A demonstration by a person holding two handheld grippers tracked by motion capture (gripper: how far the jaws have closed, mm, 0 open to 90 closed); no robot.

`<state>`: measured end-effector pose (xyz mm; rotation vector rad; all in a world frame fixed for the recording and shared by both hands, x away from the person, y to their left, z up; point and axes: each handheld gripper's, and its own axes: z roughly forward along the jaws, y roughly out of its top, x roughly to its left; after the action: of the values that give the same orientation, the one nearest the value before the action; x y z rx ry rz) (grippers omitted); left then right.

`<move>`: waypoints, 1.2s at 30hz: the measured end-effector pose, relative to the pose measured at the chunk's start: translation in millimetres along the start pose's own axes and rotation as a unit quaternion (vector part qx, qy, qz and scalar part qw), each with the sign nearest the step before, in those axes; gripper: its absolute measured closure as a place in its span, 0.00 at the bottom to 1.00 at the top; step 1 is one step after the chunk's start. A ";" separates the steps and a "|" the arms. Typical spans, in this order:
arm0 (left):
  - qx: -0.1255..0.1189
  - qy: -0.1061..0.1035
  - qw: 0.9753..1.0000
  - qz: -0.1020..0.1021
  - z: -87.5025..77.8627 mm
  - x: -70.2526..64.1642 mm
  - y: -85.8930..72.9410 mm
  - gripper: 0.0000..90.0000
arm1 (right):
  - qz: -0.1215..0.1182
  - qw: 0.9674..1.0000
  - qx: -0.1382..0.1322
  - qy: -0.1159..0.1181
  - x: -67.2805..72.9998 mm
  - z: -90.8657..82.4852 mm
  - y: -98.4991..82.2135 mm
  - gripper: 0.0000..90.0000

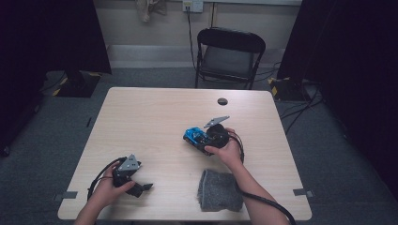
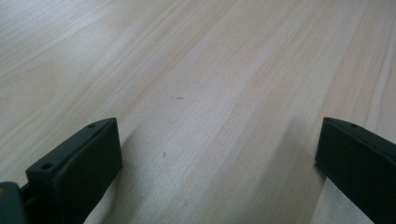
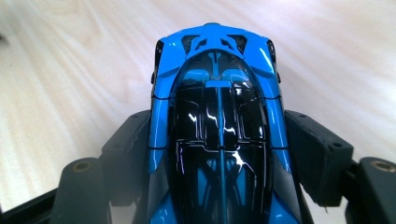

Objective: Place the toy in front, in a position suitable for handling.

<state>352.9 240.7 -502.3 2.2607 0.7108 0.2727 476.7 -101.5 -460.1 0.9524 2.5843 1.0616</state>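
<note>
— Where is the toy car?

— Right of the worktop's middle, in the right gripper. It is a blue car with a glossy black roof. In the right gripper view the two black jaws sit against its flanks, one on each side, clamped on the body, and its far end points away from the camera over pale wood.

— And from above?

— In the high view the car sticks out to the left of the gripper, with the right hand wrapped round the gripper's body. Whether the wheels touch the wood I cannot tell.

— What lies around it?

— A grey folded cloth just beside the right forearm, at the near edge. The left gripper is well apart, at the near left corner, held by the left hand. Its jaws stand wide apart with bare wood between them.

— Anything farther off?

— A round dark grommet near the far edge, and a black folding chair behind the worktop.
</note>
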 end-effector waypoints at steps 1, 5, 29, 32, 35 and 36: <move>0.000 0.000 1.000 0.000 0.0 0.0 0.0 0.00 | 0.000 1.000 0.000 0.000 0.0 0.0 0.0 0.32; 0.000 0.000 1.000 0.000 0.0 0.1 0.0 0.00 | -0.008 1.000 0.012 0.012 8.5 10.6 -8.1 0.32; 0.000 0.000 1.000 0.000 0.0 0.0 0.0 0.00 | -0.016 1.000 0.008 0.001 5.1 18.9 -20.8 0.31; 0.000 0.000 1.000 0.000 0.0 0.1 0.0 0.00 | -0.022 1.000 0.010 -0.007 4.5 18.6 -20.7 0.31; 0.001 0.000 1.000 0.000 0.0 0.1 0.1 0.00 | -0.020 1.000 0.010 -0.002 2.6 18.9 -21.3 0.31; 0.000 0.000 1.000 0.000 0.0 0.0 0.0 0.00 | -0.021 1.000 0.007 -0.003 2.6 18.9 -22.1 0.31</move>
<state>352.9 240.7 -502.3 2.2607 0.7113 0.2718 471.3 -101.1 -488.8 0.9000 2.5986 1.0296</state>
